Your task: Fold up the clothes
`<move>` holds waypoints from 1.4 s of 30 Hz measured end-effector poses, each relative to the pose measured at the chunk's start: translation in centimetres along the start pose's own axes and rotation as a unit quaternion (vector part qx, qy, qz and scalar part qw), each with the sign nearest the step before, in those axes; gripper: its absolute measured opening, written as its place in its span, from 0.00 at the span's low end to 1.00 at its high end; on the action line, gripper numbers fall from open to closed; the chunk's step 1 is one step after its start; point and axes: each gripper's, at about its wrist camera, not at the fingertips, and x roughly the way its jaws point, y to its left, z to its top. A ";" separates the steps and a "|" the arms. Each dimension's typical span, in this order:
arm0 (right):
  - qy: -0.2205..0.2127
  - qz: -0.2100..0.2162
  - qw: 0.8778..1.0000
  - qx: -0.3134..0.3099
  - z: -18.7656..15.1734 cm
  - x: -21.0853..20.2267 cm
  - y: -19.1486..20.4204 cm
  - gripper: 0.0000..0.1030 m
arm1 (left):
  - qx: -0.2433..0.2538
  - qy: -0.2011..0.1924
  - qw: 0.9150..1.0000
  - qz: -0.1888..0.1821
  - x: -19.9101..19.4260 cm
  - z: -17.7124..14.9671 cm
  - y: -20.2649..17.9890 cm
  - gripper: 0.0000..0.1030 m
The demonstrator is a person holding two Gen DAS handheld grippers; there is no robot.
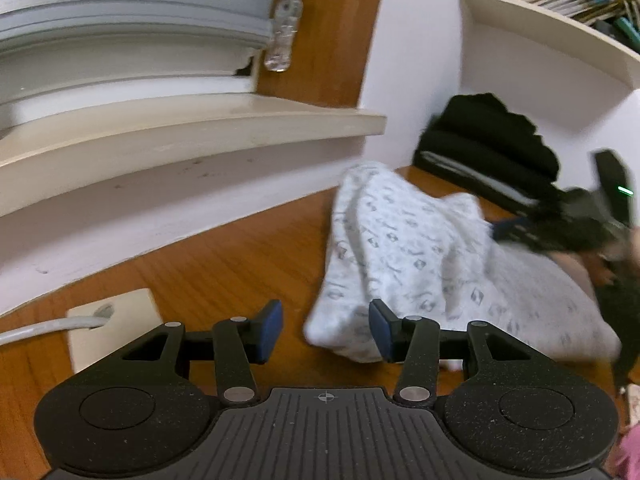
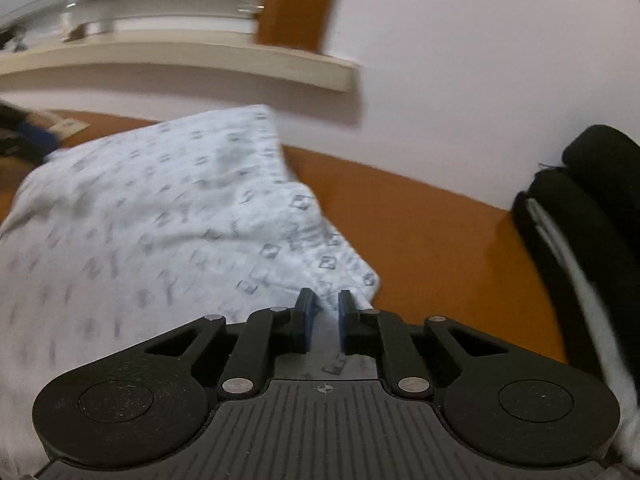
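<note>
A white garment (image 1: pixel 400 248) printed with small grey marks lies bunched on the wooden tabletop (image 1: pixel 224 264). My left gripper (image 1: pixel 326 332) hovers open just above the table. A corner of the garment reaches in beside its right pad, and nothing is pinched. In the right wrist view the same garment (image 2: pixel 140 220) spreads to the left, and my right gripper (image 2: pixel 325 320) is shut on its near edge, white cloth filling the narrow gap between the blue pads. In the left wrist view the right gripper (image 1: pixel 580 216) shows as a dark blur at the far right of the cloth.
A stack of folded black clothes (image 1: pixel 480 152) (image 2: pixel 580 220) sits against the wall at the right. A cream socket plate (image 1: pixel 116 320) with a white cable lies on the table to the left. A window sill (image 1: pixel 192 128) overhangs the table's back, and a bookshelf (image 1: pixel 552 24) hangs upper right.
</note>
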 end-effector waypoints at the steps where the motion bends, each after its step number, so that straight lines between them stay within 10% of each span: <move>1: 0.000 -0.008 1.000 0.002 0.4 0.7 -1.0 0.14 | 0.003 0.003 1.000 -0.004 0.1 0.2 -0.3 0.50; 8: -0.033 -0.058 0.997 0.038 0.7 -1.8 -4.2 0.25 | 0.074 0.033 0.997 -0.008 1.4 0.8 -3.2 0.56; 14: -0.069 -0.021 0.997 0.039 -1.9 -9.0 -0.2 0.32 | 0.142 0.052 0.988 -0.027 1.3 0.2 -4.8 0.58; 23: -0.055 -0.018 0.998 -0.006 -3.8 -11.7 9.3 0.39 | 0.186 0.046 0.981 -0.043 0.4 -0.4 -5.6 0.28; 38: -0.035 -0.018 0.995 -0.093 -5.5 -9.9 12.1 0.50 | 0.222 0.057 0.973 -0.023 3.7 -0.4 -7.4 0.29; 42: -0.042 -0.015 0.994 -0.095 -5.8 -10.2 12.4 0.51 | 0.238 0.054 0.970 -0.012 3.7 -0.1 -7.9 0.14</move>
